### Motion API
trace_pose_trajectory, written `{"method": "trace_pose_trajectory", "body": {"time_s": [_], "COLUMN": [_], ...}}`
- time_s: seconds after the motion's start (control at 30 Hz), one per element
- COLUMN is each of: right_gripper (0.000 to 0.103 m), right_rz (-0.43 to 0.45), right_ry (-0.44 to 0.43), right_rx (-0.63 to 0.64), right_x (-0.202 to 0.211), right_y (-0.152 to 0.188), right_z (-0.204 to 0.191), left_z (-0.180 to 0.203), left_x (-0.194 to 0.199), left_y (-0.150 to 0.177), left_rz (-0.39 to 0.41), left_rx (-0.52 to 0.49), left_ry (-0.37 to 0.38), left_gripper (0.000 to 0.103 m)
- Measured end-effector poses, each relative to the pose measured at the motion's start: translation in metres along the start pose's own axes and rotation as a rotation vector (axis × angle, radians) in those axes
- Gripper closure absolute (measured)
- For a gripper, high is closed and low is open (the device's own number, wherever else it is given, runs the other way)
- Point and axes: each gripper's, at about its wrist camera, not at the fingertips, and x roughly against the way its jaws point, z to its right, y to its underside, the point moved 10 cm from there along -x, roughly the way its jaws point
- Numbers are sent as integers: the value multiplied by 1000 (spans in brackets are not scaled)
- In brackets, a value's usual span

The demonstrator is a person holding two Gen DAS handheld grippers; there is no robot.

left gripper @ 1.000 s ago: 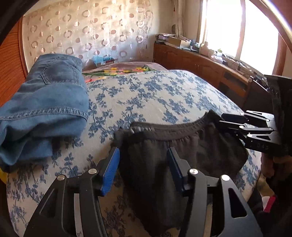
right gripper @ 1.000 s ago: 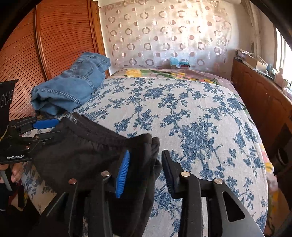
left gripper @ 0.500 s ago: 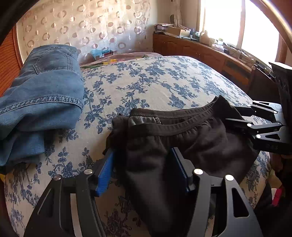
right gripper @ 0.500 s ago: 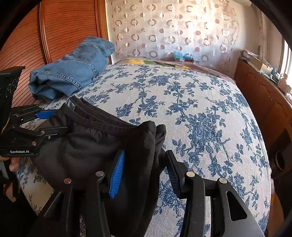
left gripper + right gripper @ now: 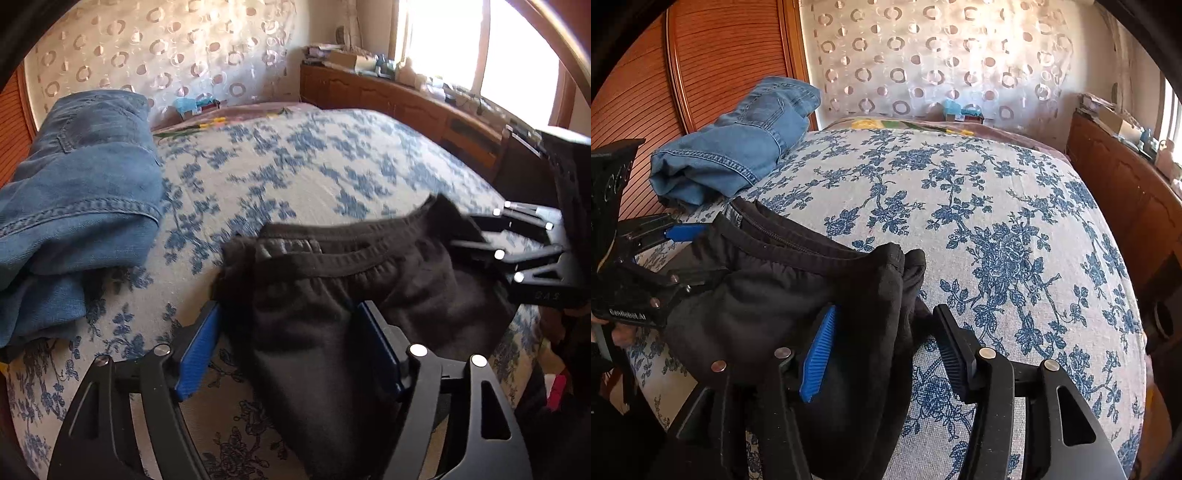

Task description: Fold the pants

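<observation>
Two grippers: the left gripper (image 5: 288, 350) and the right gripper (image 5: 882, 350), each with two fingers. Two garments lie on one bed (image 5: 960, 221): one pair of black pants (image 5: 332, 295) and one pair of blue jeans (image 5: 81, 192). One patterned curtain (image 5: 942, 55), one wooden cabinet (image 5: 406, 107), one window (image 5: 480, 44).

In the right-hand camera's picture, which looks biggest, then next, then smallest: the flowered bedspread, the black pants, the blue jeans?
As they look in the right wrist view:
1. Flowered bedspread, filling most of the picture.
2. Black pants, though they lie nearest the camera, which enlarges them.
3. Blue jeans, farther back, so perhaps no smaller than the pants in truth.
</observation>
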Motion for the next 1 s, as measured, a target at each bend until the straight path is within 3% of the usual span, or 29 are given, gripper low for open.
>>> {"method": "trace_pose_trajectory", "body": {"time_s": [0.2, 0.3, 0.43, 0.6, 0.77, 0.93, 1.0], "right_gripper": [47, 47, 47, 47, 47, 46, 46], "right_rz": [4, 6, 6, 6, 6, 6, 6], "right_ry": [5, 6, 5, 5, 4, 4, 4], "right_rx": [-2, -2, -4, -4, -4, -4, -5], "right_x": [0, 1, 1, 1, 1, 1, 1], "right_y": [1, 2, 2, 2, 3, 2, 2], "right_z": [-1, -2, -2, -1, -1, -1, -1], "left_z": [-11, -10, -4, -6, -15, -18, -18], "left_x": [16, 16, 12, 17, 11, -2, -1], "left_y": [-11, -12, -12, -25, -35, -26, -25], "left_rz": [60, 56, 57, 110, 113, 62, 60], "left_rx": [35, 40, 33, 57, 41, 60, 63], "left_ry": [18, 46, 46, 44, -20, -19, -22], "left_gripper": [57, 67, 74, 94, 97, 96, 88]}}
